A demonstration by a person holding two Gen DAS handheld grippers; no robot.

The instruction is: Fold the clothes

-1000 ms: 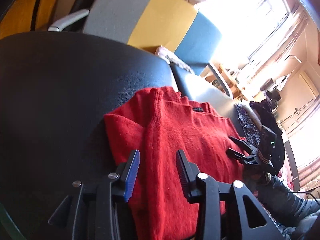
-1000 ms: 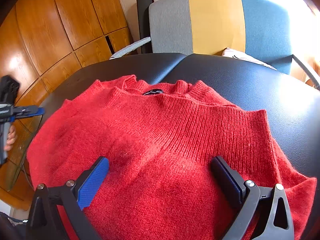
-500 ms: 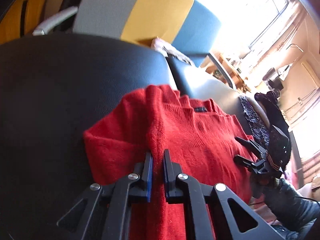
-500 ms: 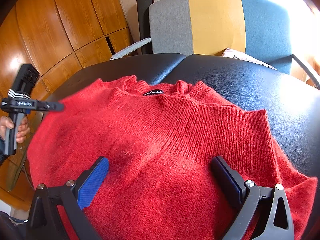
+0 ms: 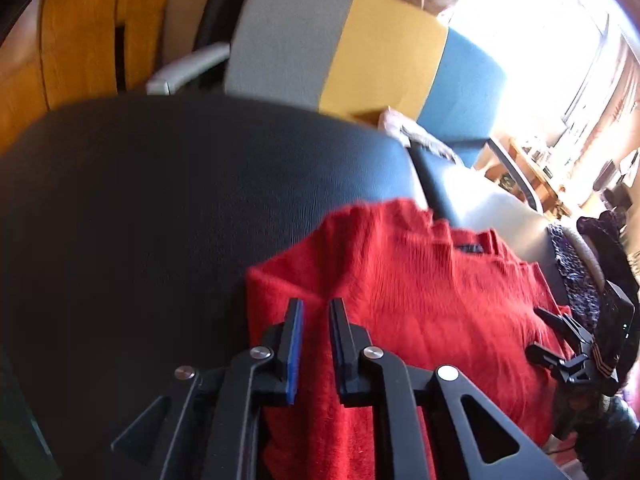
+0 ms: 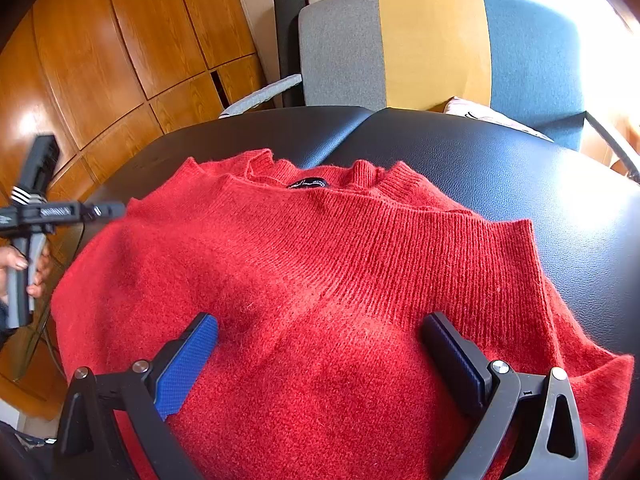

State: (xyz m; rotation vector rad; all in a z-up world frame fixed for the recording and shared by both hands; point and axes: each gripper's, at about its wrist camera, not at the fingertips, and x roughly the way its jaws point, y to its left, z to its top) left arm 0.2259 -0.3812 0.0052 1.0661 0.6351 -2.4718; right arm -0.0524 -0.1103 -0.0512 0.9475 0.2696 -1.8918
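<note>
A red knit sweater (image 6: 328, 280) lies on a black padded surface (image 6: 520, 168), collar at the far side. In the left wrist view the sweater (image 5: 420, 300) shows with its left edge folded up. My left gripper (image 5: 316, 312) is shut on a pinched fold of that left edge; it also shows at the left in the right wrist view (image 6: 100, 212). My right gripper (image 6: 320, 332) is open wide, its fingers resting low over the sweater's middle, and it also shows in the left wrist view (image 5: 548, 332).
A grey, yellow and blue chair (image 6: 432, 44) stands behind the black surface, with a pale cloth (image 6: 484, 116) on its seat. Wooden cabinet panels (image 6: 120, 60) fill the left. A dark patterned garment (image 5: 576, 280) lies at the right edge.
My left gripper closed on the sweater's left edge fold and has pulled it inward and up. The right gripper has stayed still and open.
</note>
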